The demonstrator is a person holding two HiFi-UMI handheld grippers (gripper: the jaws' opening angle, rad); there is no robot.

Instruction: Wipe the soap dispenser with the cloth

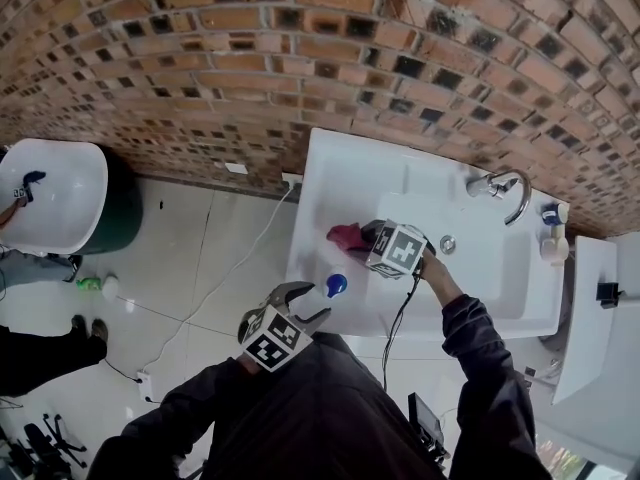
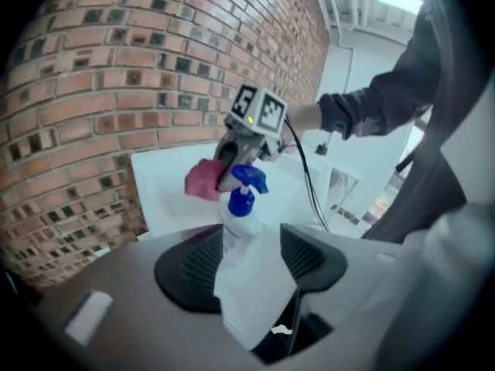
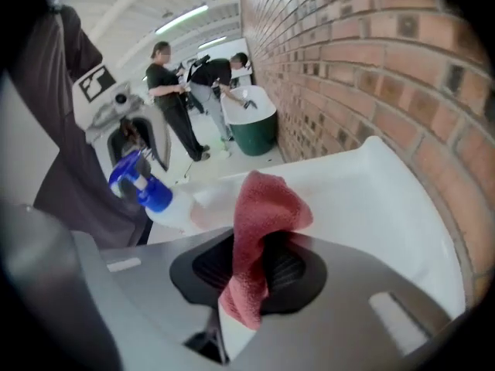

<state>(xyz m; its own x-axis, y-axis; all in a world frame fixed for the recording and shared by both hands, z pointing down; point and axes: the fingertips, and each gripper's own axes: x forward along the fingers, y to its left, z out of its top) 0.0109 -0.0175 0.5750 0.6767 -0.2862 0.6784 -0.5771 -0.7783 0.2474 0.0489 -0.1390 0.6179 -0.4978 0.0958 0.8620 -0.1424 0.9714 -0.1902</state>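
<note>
The white plastic soap dispenser with the blue pump head (image 2: 236, 242) is held over the front left rim of the white ceramic sink (image 1: 480, 278). The left gripper (image 1: 308, 300) has its jaws clamped on the dispenser's body. Near the pump head hangs a crumpled red terry cloth (image 3: 263, 207), pinched between the closed jaws of the right gripper (image 3: 259, 273). Whether the cloth touches the dispenser I cannot tell. A red brick wall (image 1: 300, 58) rises behind.
</note>
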